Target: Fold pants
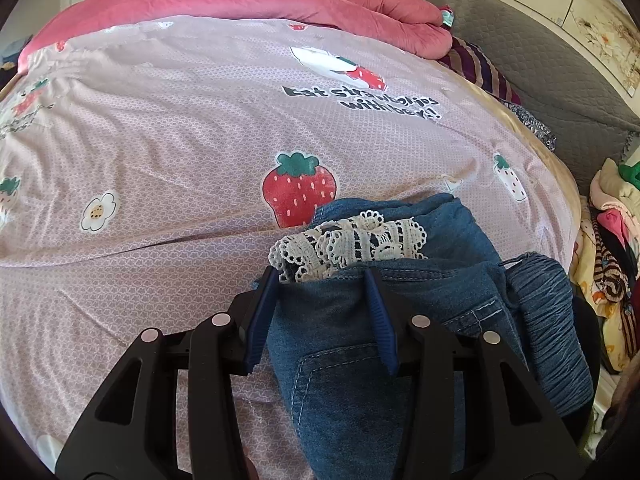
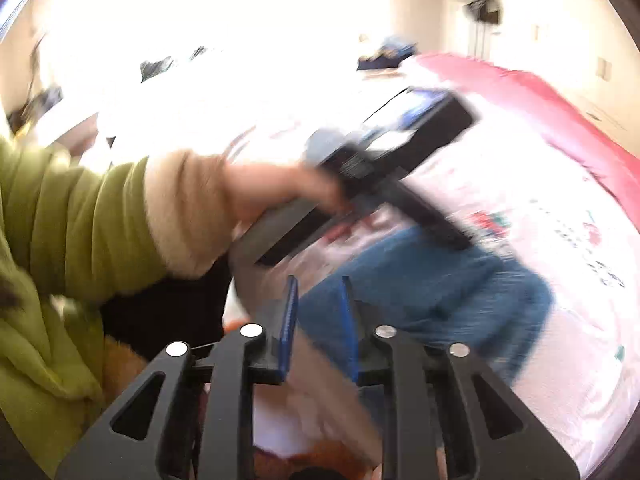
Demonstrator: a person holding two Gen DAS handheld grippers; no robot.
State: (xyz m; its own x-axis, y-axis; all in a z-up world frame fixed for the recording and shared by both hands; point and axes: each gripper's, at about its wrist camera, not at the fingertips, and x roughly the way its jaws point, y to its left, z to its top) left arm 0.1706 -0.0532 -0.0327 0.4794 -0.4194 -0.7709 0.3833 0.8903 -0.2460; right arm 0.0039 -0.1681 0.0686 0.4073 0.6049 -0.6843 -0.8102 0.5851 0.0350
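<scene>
The blue denim pants (image 1: 408, 312) lie bunched in folds on the pink strawberry bedsheet (image 1: 168, 152), with a white lace trim (image 1: 352, 240) on top. My left gripper (image 1: 322, 276) is open, its blue fingers over the near edge of the denim, not closed on it. In the blurred right wrist view the pants (image 2: 432, 288) lie on the bed ahead. My right gripper (image 2: 318, 284) is open and empty near the bed's edge. The person's hand holds the left gripper's body (image 2: 384, 160) above the pants.
A red quilt (image 1: 280, 4) is heaped at the far side of the bed. A grey padded cover (image 1: 540, 64) and a pile of clothes (image 1: 616, 240) lie to the right. The person's green sleeve (image 2: 80, 216) fills the left of the right wrist view.
</scene>
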